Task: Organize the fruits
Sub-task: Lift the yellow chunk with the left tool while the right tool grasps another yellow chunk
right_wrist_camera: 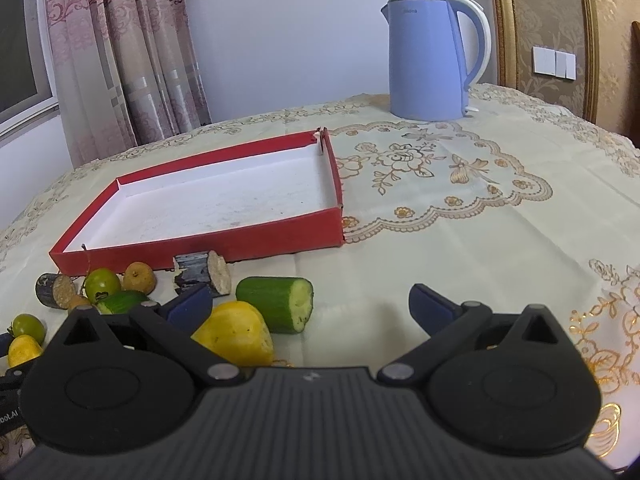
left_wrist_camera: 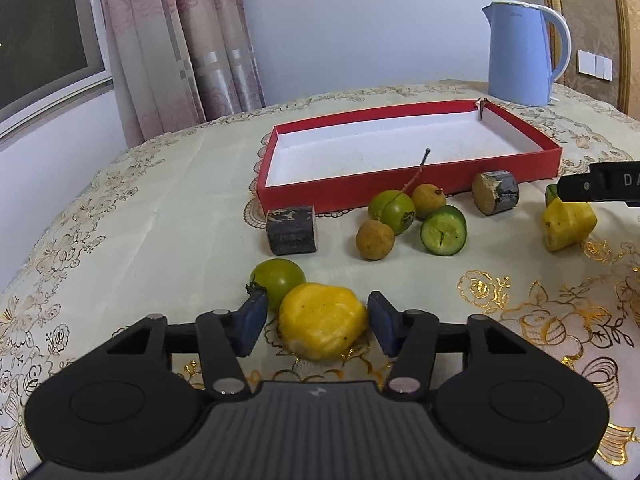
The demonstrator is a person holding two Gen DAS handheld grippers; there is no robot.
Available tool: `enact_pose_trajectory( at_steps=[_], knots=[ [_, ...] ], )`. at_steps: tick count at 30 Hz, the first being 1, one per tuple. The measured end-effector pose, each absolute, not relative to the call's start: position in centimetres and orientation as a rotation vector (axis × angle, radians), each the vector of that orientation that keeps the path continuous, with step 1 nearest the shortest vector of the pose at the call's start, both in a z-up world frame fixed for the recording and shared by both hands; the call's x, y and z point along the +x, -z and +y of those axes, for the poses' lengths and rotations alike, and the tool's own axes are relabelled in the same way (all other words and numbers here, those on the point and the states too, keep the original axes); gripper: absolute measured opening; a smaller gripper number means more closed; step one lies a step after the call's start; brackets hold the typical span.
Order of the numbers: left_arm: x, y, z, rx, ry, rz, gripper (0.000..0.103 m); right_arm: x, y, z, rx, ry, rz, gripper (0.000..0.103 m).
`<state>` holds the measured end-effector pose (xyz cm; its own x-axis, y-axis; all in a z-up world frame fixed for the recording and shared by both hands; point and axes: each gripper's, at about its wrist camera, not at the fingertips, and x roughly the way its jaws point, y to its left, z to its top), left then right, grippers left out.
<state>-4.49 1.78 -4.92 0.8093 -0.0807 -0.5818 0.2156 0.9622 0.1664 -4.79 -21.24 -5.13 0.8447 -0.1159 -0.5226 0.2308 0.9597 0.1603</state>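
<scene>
A peeled yellow fruit piece lies on the tablecloth between the blue pads of my left gripper. The right pad touches it, while a thin gap shows at the left pad. A green tomato sits just behind that pad. My right gripper stands wide open. A second yellow piece lies by its left pad and a cucumber chunk lies just ahead. The red tray with a white floor holds no fruit.
Before the tray's front wall lie a stemmed green tomato, two longans, a cucumber slice and two dark cane stubs. A blue kettle stands at the back right. A curtain hangs behind the table's far edge.
</scene>
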Motion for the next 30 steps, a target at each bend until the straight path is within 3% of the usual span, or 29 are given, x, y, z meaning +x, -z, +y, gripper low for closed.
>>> enact_pose_trajectory(
  at_steps=[2, 25, 30],
  knots=[
    [-4.6, 4.9, 1.8, 0.217, 0.173, 0.611, 0.046, -4.8, 5.1, -21.4, 0.225, 0.190, 0.533, 0.103],
    [-4.7, 3.1, 1.7, 0.166, 0.210, 0.548, 0.045, -8.8, 5.0, -24.0, 0.129, 0.119, 0.441, 0.103],
    [-4.6, 2.8, 1.9, 0.158, 0.206, 0.545, 0.045, -8.4, 4.8, -21.8, 0.090, 0.053, 0.451, 0.095]
  ],
)
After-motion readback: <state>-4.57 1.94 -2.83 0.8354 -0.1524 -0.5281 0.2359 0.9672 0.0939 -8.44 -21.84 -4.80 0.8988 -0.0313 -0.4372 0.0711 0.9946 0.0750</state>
